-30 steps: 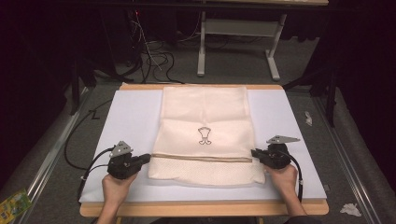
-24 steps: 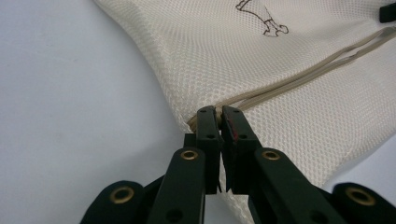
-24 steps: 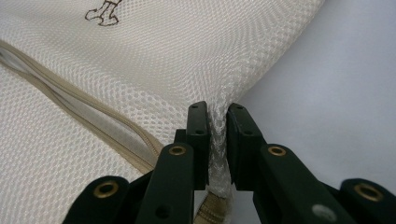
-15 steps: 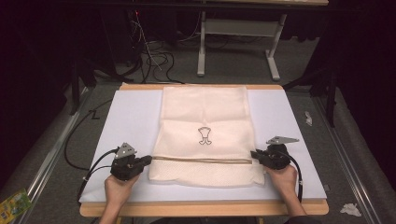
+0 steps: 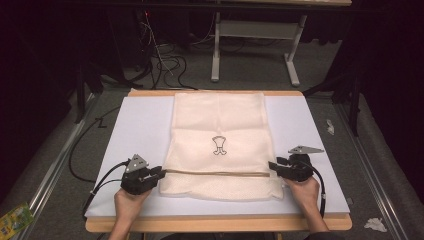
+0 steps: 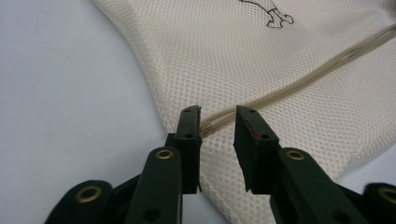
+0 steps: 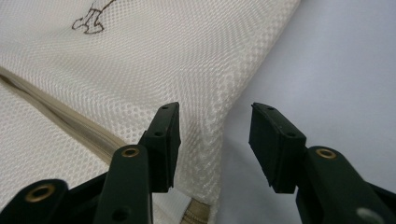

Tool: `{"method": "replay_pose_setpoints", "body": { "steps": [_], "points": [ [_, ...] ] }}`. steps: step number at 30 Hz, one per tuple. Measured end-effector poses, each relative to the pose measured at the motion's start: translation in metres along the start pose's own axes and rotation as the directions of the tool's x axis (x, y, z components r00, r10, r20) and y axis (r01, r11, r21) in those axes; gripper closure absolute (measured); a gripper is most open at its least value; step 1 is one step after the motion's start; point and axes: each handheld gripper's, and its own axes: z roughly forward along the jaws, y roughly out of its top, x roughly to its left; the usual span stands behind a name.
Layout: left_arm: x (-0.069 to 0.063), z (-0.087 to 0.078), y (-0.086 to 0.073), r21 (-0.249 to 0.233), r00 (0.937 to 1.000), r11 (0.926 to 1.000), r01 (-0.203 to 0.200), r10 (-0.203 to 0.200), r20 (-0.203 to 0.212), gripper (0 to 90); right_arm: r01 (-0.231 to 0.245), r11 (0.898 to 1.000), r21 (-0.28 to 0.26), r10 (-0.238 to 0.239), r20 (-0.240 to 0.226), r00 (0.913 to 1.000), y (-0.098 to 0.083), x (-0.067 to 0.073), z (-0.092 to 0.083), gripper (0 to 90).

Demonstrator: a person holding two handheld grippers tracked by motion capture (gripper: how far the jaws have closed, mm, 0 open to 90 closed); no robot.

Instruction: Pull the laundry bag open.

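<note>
A cream mesh bag [image 5: 220, 125] with a small dark logo [image 5: 218, 145] lies flat on the white board [image 5: 140, 130]. A tan cord [image 5: 215, 173] runs across it near the front edge. My left gripper [image 5: 161, 173] sits at the bag's left edge. Its jaws have just been opening, and the cord's end [image 6: 212, 125] lies in the narrow gap of the left gripper [image 6: 218, 116], unpinched. My right gripper [image 5: 271, 165] is at the bag's right edge. Its jaws have just been opening too, and the right gripper [image 7: 215, 114] stands wide astride the folded mesh edge [image 7: 219, 140].
The board rests on a wooden table [image 5: 215, 224]. Cables [image 5: 165, 62] and a metal table frame [image 5: 255, 30] lie beyond the far edge. A yellow-green packet [image 5: 14, 218] is on the floor at left, and crumpled paper [image 5: 374, 224] at right.
Both grippers stay at the bag's two sides with hardly any shift. Their jaws look further apart than before. The bag lies as it did.
</note>
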Motion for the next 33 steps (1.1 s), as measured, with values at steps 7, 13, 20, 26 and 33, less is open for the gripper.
{"method": "replay_pose_setpoints", "body": {
  "steps": [7, 13, 20, 26, 33],
  "points": [
    [0.003, -0.008, 0.002, -0.05, 0.9997, 0.9987, 0.001, -0.002, -0.022, 64.0, -0.003, 0.998, -0.055, 0.004, 0.012, 0.9999, 0.001, -0.001, -0.011, 52.6],
    [0.006, -0.012, 0.005, -0.08, 0.9994, 0.9966, 0.019, -0.021, -0.029, 60.2, -0.011, 0.996, -0.093, 0.012, 0.017, 0.9998, 0.002, -0.006, -0.023, 52.4],
    [0.013, -0.019, 0.008, -0.117, 0.998, 0.9926, 0.033, -0.039, -0.05, 58.1, -0.027, 0.99, -0.139, 0.032, 0.033, 0.999, 0.004, -0.013, -0.03, 52.0],
    [0.015, -0.024, 0.009, -0.151, 0.9974, 0.988, 0.034, -0.043, -0.058, 57.8, -0.028, 0.985, -0.172, 0.036, 0.047, 0.9983, 0.004, -0.018, -0.038, 52.4],
    [0.018, -0.027, 0.008, -0.165, 0.9963, 0.9853, 0.043, -0.055, -0.066, 57.6, -0.036, 0.981, -0.189, 0.048, 0.058, 0.9972, 0.002, -0.023, -0.045, 52.5]
  ]
}}
